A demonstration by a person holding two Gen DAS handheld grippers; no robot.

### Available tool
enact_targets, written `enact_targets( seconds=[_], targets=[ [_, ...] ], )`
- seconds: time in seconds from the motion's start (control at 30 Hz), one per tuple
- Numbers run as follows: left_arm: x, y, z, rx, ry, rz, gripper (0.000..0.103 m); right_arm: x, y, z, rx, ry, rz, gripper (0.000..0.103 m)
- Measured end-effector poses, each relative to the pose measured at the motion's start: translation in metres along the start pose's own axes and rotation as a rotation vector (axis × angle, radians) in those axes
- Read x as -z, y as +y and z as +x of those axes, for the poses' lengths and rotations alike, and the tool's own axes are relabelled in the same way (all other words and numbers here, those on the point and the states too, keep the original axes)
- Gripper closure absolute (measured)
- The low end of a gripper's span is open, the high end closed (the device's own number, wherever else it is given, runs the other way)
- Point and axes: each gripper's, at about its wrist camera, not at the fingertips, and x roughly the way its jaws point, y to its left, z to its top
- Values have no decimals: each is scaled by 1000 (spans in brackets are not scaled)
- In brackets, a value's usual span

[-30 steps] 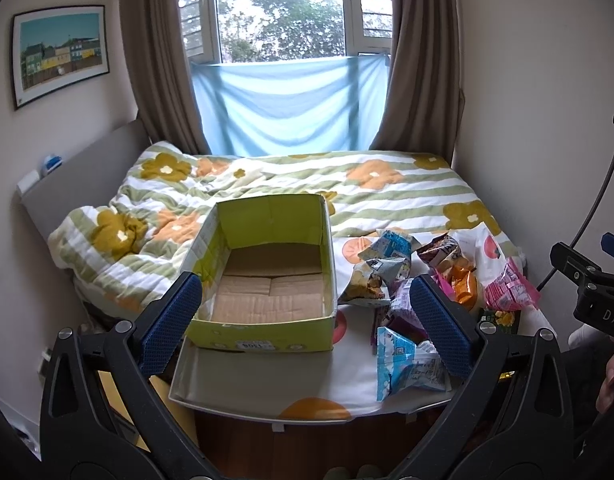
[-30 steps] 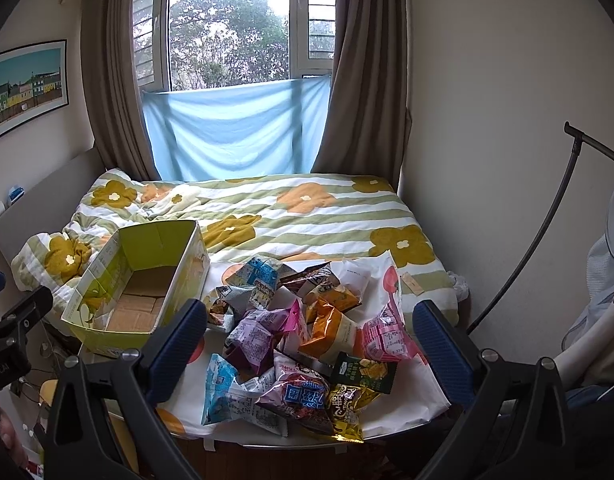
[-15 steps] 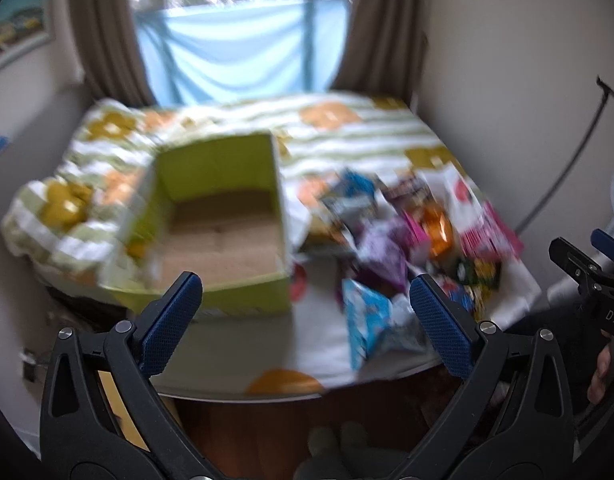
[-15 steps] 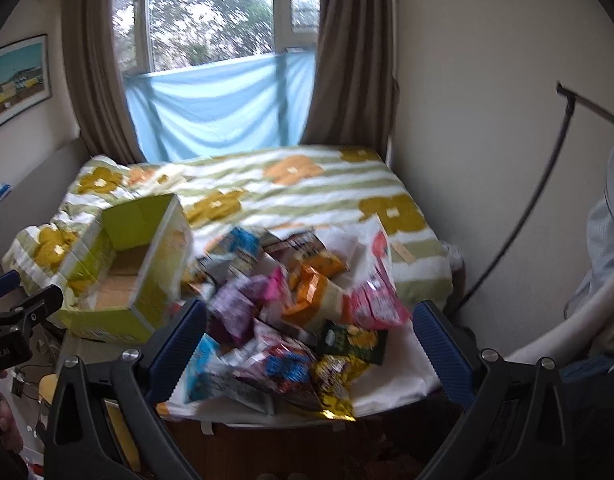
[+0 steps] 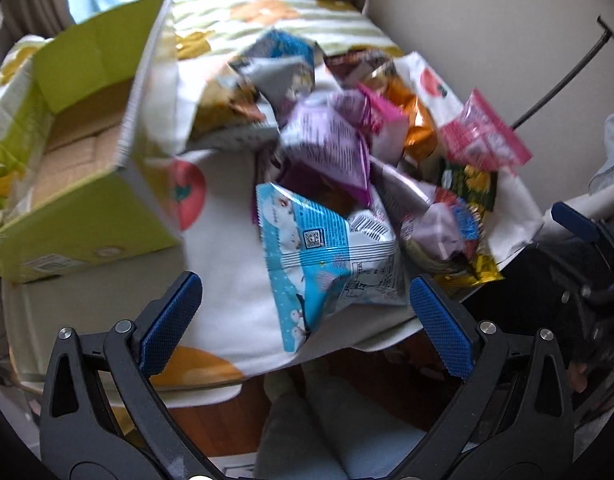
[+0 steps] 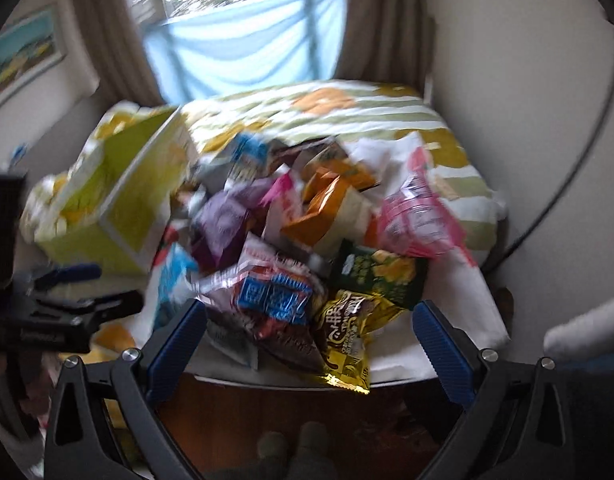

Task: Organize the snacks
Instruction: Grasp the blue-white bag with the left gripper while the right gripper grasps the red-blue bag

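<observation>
Snack packets (image 5: 359,184) heaped beside empty box (image 5: 79,160).

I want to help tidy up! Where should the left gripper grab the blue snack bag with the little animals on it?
Probably the near bottom corner of the blue snack bag. It sticks out flat towards the open left gripper, clear of the snack pile, so coming straight in from the table's near edge looks easiest.

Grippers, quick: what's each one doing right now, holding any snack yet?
Left gripper: open, holding nothing, above the blue snack bag.
Right gripper: open, holding nothing.
</observation>
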Motion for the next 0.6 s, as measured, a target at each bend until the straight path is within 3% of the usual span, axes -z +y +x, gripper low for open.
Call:
enact_targets(
  seconds=[0.27, 0.53, 0.6],
  targets=[
    [-3, -4, 49, 45, 90, -51, 1, 20, 18, 54, -60, 83, -253, 0],
    [-10, -8, 64, 54, 111, -62, 1, 14, 23, 91, -83, 103, -331, 2],
    [-11, -7, 65, 53, 111, -63, 1, 12, 24, 97, -90, 110, -353, 8]
  ],
)
